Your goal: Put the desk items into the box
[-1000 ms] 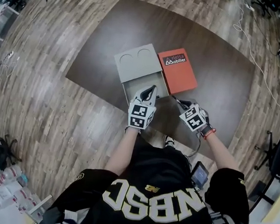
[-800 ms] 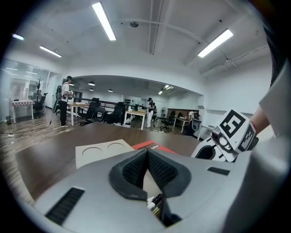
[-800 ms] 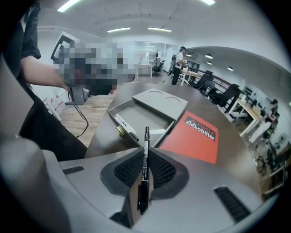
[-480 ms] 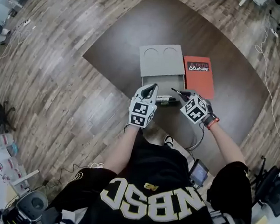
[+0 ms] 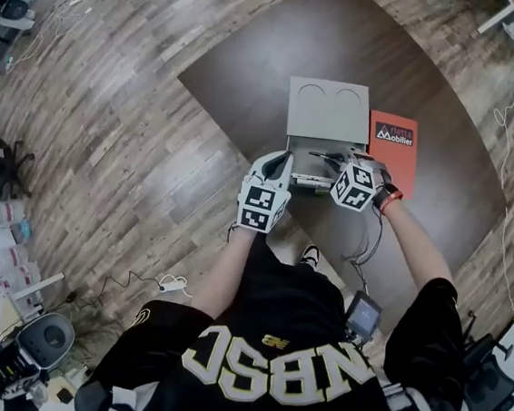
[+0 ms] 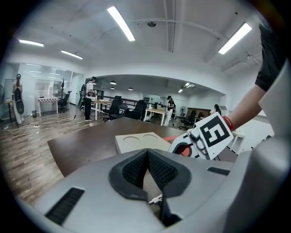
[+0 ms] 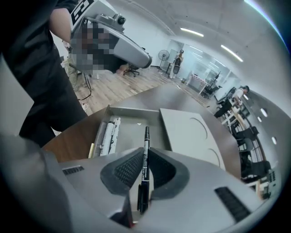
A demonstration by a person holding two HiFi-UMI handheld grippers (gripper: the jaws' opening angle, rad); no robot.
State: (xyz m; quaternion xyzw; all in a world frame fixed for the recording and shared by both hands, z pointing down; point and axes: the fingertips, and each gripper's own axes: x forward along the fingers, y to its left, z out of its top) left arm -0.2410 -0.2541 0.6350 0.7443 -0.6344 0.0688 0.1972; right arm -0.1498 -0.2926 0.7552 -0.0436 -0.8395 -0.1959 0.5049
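An open grey box (image 5: 292, 151) sits on the dark table, its lid (image 5: 327, 112) lying just behind it. Several markers (image 7: 108, 135) lie along one side of the box floor. My right gripper (image 5: 343, 166) is shut on a thin black pen (image 7: 146, 144), whose tip points out over the box's inside (image 7: 132, 111). The pen (image 5: 322, 155) also shows above the box in the head view. My left gripper (image 5: 278, 164) hovers at the box's near left corner, jaws shut with nothing between them (image 6: 148, 157).
An orange book (image 5: 396, 143) lies on the table right of the lid. The table edge (image 5: 236, 143) runs close to the left of the box, with wood floor beyond. A cable and gear lie on the floor by the person's feet.
My right gripper has carried the pen leftward, from beside the box to over its opening. The left gripper has stayed at the box's near left corner.
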